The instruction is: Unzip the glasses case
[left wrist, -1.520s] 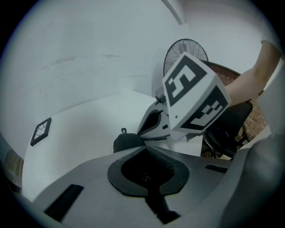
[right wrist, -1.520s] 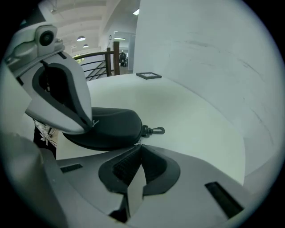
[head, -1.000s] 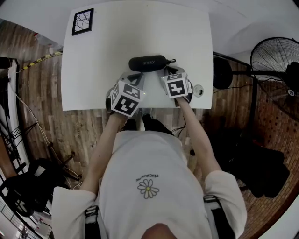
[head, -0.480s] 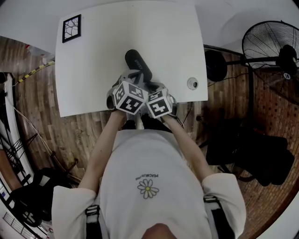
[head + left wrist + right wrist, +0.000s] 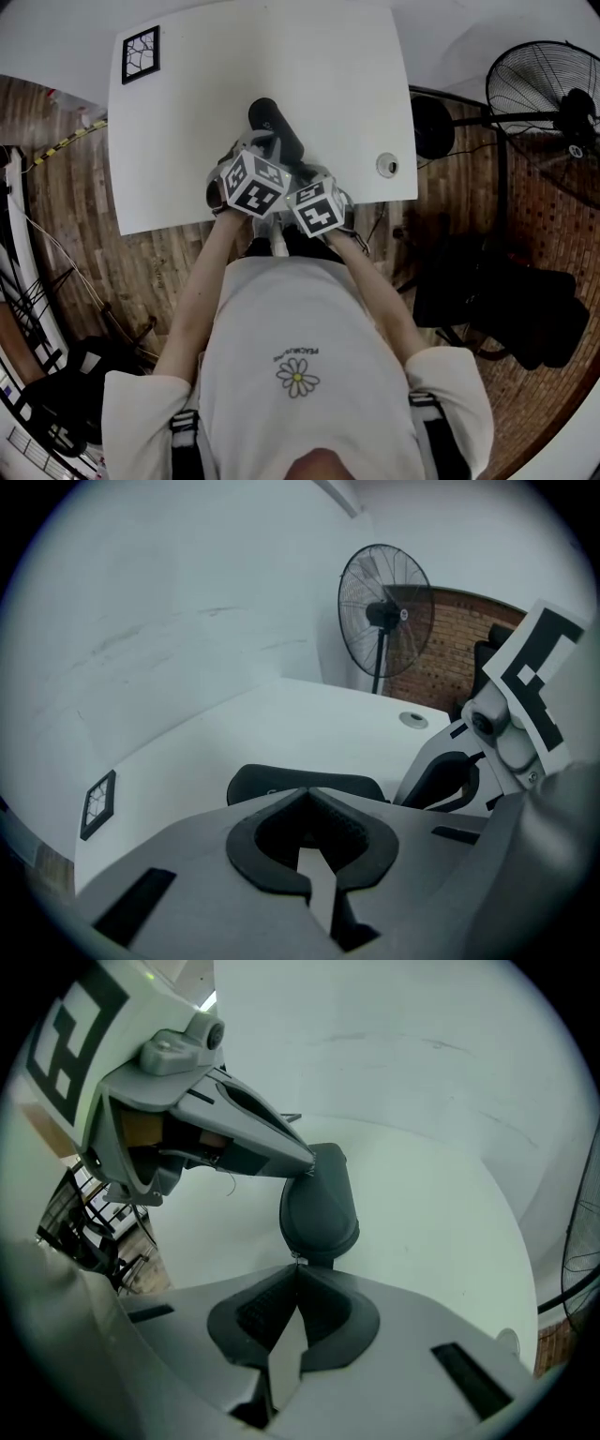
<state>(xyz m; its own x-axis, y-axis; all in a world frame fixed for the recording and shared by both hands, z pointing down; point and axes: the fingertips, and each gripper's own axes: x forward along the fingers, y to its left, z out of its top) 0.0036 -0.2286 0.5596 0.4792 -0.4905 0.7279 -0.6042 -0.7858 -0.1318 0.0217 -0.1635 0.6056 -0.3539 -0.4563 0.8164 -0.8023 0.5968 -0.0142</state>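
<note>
The black glasses case (image 5: 275, 129) lies slantwise on the white table (image 5: 328, 56), its near end toward me. My right gripper (image 5: 302, 169) is at that near end. In the right gripper view the case (image 5: 319, 1208) sits just past the right gripper (image 5: 298, 1265), which is shut on a small metal zip pull (image 5: 297, 1258) at the tips. My left gripper (image 5: 270, 142) is shut, its tips resting against the case's left side; the right gripper view shows the left gripper (image 5: 311, 1162) touching the case's far part. In the left gripper view the case (image 5: 361, 785) lies right behind the closed left gripper (image 5: 305, 794).
A black-framed marker card (image 5: 142, 54) lies at the table's far left corner. A small round disc (image 5: 386, 166) sits near the table's right front corner. A standing fan (image 5: 539, 84) is off to the right on the wood floor. The table's front edge is just under the grippers.
The case has swung from lying crosswise to slanting, its zip end drawn toward me. My right gripper moved left and nearer me; the left one rolled and sank a little.
</note>
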